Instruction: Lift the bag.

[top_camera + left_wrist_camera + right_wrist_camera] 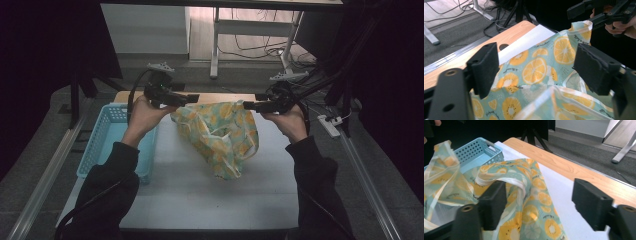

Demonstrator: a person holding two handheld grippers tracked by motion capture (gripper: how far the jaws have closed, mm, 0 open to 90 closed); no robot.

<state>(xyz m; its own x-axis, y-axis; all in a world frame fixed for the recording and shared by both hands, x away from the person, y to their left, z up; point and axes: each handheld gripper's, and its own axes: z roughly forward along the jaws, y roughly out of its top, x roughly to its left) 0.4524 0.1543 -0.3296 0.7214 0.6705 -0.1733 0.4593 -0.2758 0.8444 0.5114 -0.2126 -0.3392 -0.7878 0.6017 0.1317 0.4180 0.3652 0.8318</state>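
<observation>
At the desk's left edge sits a pale blue perforated basket point(107, 131), partly under the person's left forearm. Just right of it, near the far edge, the left gripper point(192, 98) points toward the middle of the desk; in the left gripper view its jaws stand wide apart, released, with the fabric lying beyond and between them but neither pad pressing on it. The fabric is a mint-green cloth printed with orange slices point(220, 135) (it has a pale ribbon-like trim along its edges), heaped loosely on the white mat point(200, 195) that covers the desk point(215, 95), from near the far edge down toward the middle, right of the basket. The right gripper point(248, 105) faces the left one across the cloth's upper rim. In the right gripper view its jaws are likewise spread open, with a fold and trim strip of the cloth beside the left jaw and bare mat by the other; nothing is clamped.
</observation>
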